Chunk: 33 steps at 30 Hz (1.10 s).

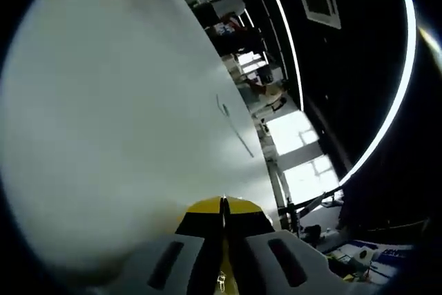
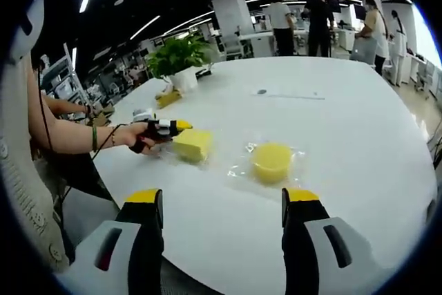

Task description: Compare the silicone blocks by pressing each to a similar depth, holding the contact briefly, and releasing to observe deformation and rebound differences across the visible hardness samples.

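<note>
White and round, the table [image 2: 345, 122] takes most of the right gripper view, and behind it you see an open office with long ceiling lights and some people standing far at the back. On this table lie two yellow silicone samples, each on a clear plastic wrap. You have the square block [image 2: 193, 145] on the left and the round block [image 2: 271, 162] to its right, near each other but not touching.

Your right gripper [image 2: 222, 206] is held over the near edge of the table, with its yellow-tipped jaws wide apart and nothing between them. The round block sits just beyond the right jaw.

Your left gripper [image 2: 176, 127] comes in from the left side of that view, held in your hand [image 2: 135, 136]. Its yellow tip is touching the left edge of the square block, or is just beside it; I cannot tell which.

From the left gripper view, your left gripper [image 1: 223, 204] has its jaws closed together, tip against tip, with nothing held. The view is rolled, so the white table [image 1: 124, 115] fills the left part.

A green plant [image 2: 177, 55] in a white pot stands further back on the table.
</note>
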### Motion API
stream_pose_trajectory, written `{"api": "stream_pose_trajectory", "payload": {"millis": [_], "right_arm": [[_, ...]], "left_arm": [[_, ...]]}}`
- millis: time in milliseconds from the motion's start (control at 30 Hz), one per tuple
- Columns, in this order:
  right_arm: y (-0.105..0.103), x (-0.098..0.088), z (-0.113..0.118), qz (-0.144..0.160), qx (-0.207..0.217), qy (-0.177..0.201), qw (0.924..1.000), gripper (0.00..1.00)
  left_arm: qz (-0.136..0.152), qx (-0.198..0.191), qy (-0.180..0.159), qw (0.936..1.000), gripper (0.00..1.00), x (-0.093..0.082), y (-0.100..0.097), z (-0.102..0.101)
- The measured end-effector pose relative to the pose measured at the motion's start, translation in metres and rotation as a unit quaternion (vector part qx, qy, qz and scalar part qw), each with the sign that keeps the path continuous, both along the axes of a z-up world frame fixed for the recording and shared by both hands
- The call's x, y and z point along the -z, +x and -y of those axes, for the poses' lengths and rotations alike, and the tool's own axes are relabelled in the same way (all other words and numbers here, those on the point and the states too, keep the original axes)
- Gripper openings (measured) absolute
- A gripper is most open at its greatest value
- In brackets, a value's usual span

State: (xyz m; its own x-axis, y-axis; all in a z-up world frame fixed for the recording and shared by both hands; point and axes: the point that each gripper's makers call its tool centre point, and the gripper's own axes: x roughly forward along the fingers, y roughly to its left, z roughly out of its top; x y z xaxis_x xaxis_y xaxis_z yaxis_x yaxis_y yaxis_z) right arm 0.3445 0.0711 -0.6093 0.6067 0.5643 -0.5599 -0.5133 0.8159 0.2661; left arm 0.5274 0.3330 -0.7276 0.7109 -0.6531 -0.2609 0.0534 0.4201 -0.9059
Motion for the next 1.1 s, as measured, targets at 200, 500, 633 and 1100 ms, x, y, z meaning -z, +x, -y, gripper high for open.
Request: {"api": "stream_pose_trajectory", "payload": {"millis": [200,500,633,1100], "right_arm": [[0.0,-0.004,0.0,0.007,-0.003,0.004,1.0,0.64],[-0.002,-0.015,0.003,0.027,-0.001,0.013,0.9996,0.64],[-0.003,-0.021,0.004,0.04,0.001,0.021,0.999,0.63],[-0.017,-0.056,0.009,0.097,-0.003,0.039,0.9945,0.63]], "left_arm": [[-0.002,0.004,0.014,0.9999,0.0,-0.006,-0.003,0.004],[0.024,0.018,0.068,0.9972,0.0,-0.027,-0.005,0.012],[0.026,0.023,0.076,0.9965,0.0,-0.041,-0.007,0.021],[0.06,0.064,0.128,0.9879,0.0,-0.096,-0.041,0.072]]}}
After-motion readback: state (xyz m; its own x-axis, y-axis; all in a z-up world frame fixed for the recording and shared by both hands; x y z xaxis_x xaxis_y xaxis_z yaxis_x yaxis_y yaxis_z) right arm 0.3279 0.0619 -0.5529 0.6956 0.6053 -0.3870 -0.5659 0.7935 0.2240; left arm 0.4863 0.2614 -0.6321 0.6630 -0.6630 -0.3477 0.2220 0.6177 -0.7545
